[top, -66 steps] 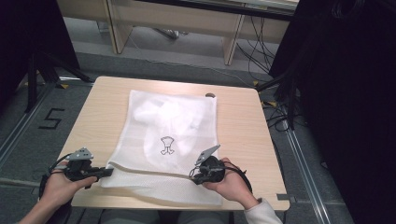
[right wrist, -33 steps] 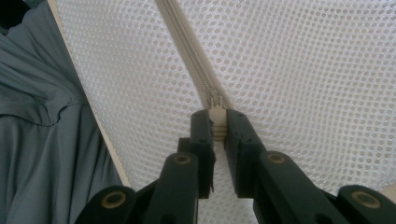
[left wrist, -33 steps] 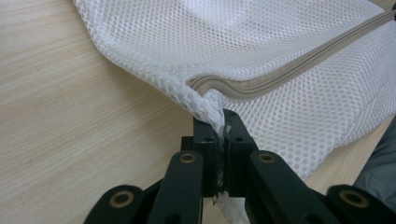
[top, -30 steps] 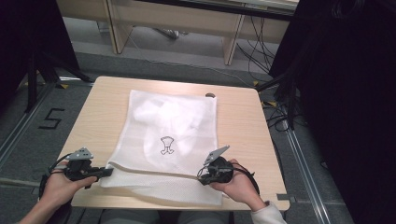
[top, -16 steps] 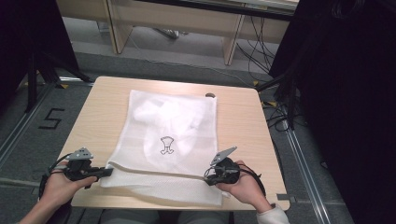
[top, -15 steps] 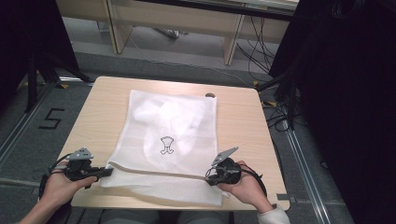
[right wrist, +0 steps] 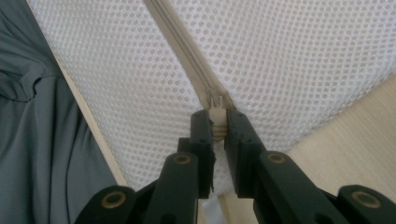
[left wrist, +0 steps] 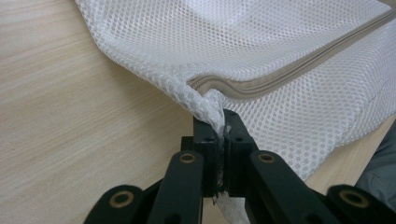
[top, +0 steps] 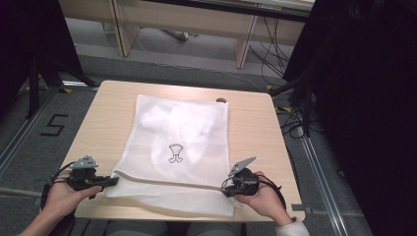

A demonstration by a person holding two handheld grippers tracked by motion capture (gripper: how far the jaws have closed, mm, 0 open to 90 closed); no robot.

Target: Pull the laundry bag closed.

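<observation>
On the wooden table a white mesh bag lies flat, its long side running from 12 o'clock to 6 o'clock, with white cloth inside showing through the netting and a small dark printed mark near its middle. The near end of the bag reaches almost to the table's front edge.

At the bag's 8 o'clock corner sits the left gripper, held in the person's left hand at the table's near left corner. In the left gripper view its black jaws are pressed together on a bunched pinch of the mesh at the end of the zipper, which runs off toward 2 o'clock in that view. The mesh around the pinch is pulled up into a small peak, while the rest lies on the wood.

Across the bag, at about its 5 o'clock corner, the right gripper rests in the person's right hand, a grey plate on its top pointing toward 1 o'clock. In the right gripper view its jaws are clamped on the small pale zipper pull; the zipper tape runs away from the pull toward 11 o'clock. At 9 o'clock in that view, beyond the table edge, grey clothing shows.

A small dark round spot lies on the table just beyond the bag's far right corner.
</observation>
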